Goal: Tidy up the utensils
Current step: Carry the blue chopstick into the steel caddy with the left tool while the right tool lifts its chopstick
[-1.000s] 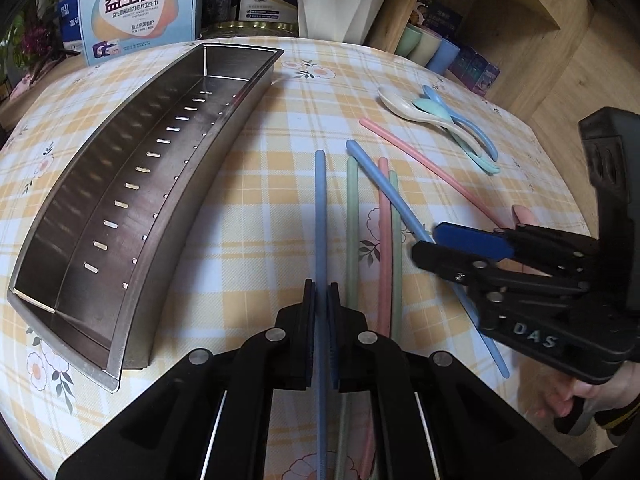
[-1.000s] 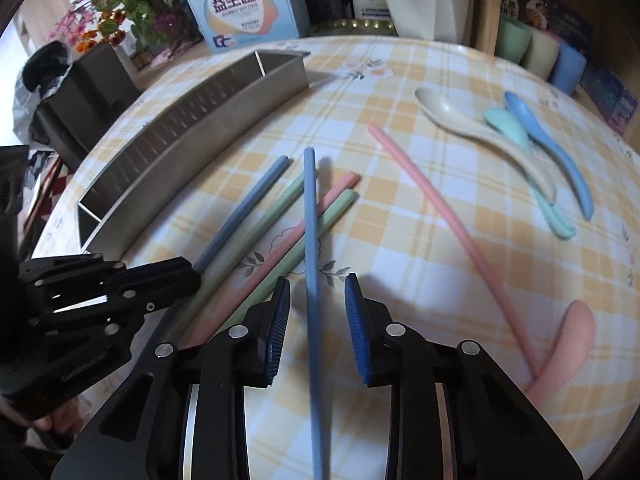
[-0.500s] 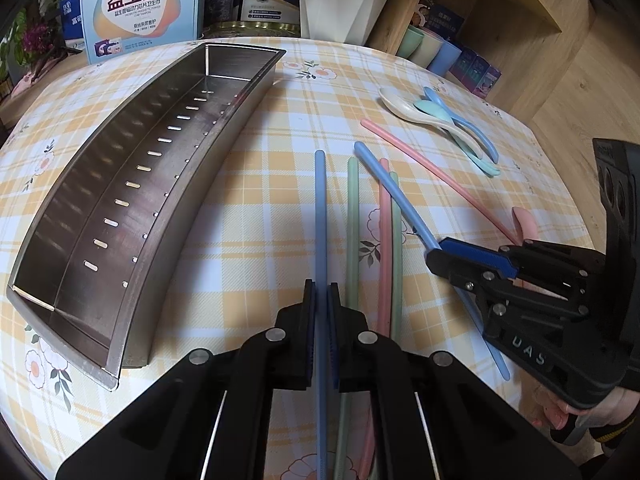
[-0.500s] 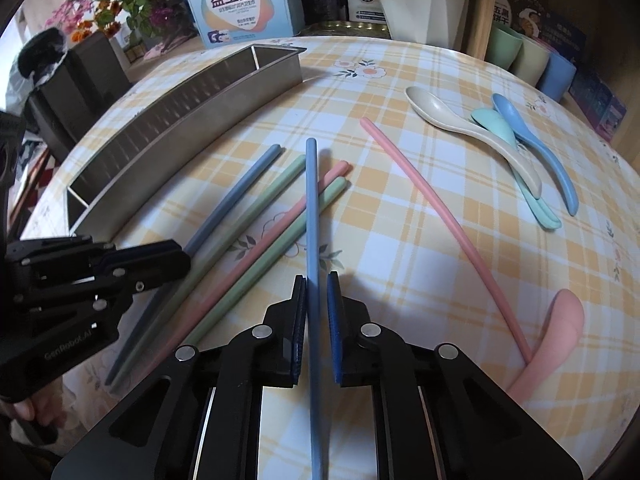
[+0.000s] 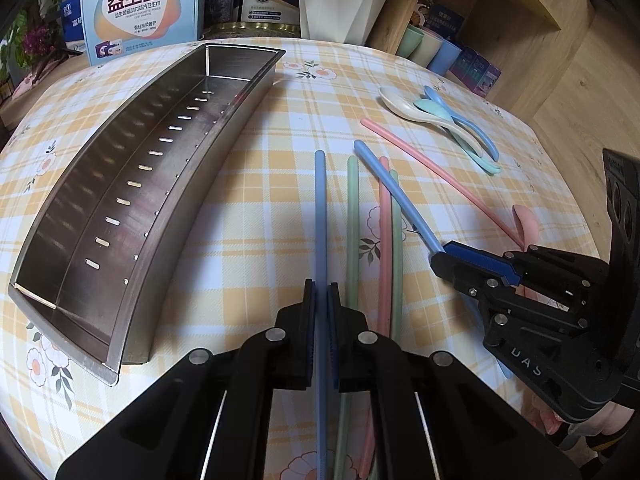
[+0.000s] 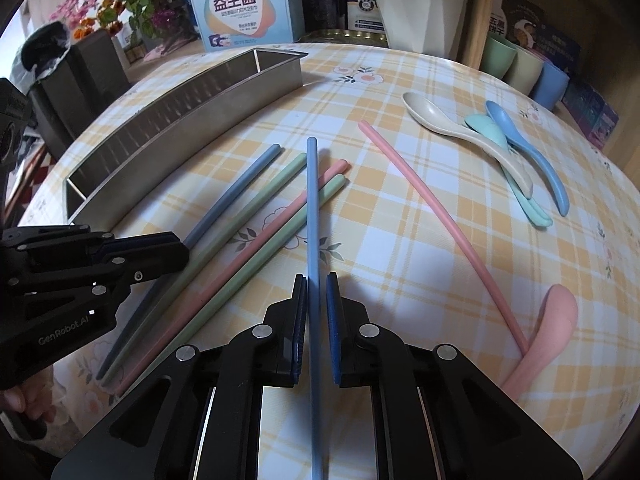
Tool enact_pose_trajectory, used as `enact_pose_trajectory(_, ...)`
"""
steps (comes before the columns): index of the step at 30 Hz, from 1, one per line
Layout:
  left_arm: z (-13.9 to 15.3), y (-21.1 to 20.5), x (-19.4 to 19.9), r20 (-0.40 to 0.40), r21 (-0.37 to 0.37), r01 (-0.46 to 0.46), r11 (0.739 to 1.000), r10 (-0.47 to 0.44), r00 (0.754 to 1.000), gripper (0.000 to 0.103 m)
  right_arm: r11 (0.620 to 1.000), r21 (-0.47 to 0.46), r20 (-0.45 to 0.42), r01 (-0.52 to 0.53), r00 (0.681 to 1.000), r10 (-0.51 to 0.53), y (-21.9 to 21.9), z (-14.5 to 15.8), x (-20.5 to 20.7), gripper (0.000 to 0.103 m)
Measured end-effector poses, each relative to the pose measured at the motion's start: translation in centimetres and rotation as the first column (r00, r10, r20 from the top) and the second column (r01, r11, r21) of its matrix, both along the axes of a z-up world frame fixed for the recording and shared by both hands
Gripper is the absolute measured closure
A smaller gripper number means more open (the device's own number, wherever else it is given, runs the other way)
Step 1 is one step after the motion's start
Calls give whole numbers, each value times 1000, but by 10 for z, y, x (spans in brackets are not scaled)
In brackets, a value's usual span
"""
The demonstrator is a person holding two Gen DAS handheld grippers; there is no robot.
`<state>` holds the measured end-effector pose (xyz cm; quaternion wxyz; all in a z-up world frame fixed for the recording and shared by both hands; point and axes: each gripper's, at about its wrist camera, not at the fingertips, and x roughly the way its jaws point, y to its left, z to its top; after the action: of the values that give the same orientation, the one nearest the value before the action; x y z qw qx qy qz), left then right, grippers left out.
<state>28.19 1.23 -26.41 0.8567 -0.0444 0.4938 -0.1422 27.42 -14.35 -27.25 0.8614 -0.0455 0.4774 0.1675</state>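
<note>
My left gripper is shut on a blue chopstick that points away along the table. My right gripper is shut on a second blue chopstick, lifted a little and crossing over the green and pink chopsticks lying on the cloth. The right gripper also shows in the left wrist view, and the left gripper in the right wrist view. A long empty steel tray lies to the left. A pink chopstick lies apart at the right.
Cream, teal and blue spoons lie at the far right, and a pink spoon near the right edge. Boxes, a white plant pot and cups stand behind the table. The table has a yellow checked cloth.
My right gripper has closed on the second blue chopstick and raised it slightly. My left gripper has stayed shut on its blue chopstick.
</note>
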Motion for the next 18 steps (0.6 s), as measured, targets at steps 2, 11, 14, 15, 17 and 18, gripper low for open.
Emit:
enact_pose_trajectory(2,0,0,0,0,1,1,1000,-1,1000,96,1000,7,-3,10,1000,-10,-2,0,-2,97)
enact_pose_trajectory(11,0,0,0,0,4,-1,1000,1,1000,96,997,54,-20,48,999,-47,-15,-1,-7,98)
enact_pose_trajectory(14,0,0,0,1,11,-1,1000,1,1000,96,997,65,-21,52,999,-50,-16,-1,-7,98)
enact_pose_trajectory(15,1,0,0,1,9,-1,1000,1,1000,96,996,67,-20,52,999,-50,-16,-2,-7,98)
enact_pose_trajectory(17,1,0,0,1,8,-2,1000,2,1000,96,996,77,-21,54,998,-52,-17,-2,-8,98)
enact_pose_trajectory(18,1,0,0,0,7,-5,1000,5,1000,96,995,85,-22,56,998,-54,-18,-2,-7,98)
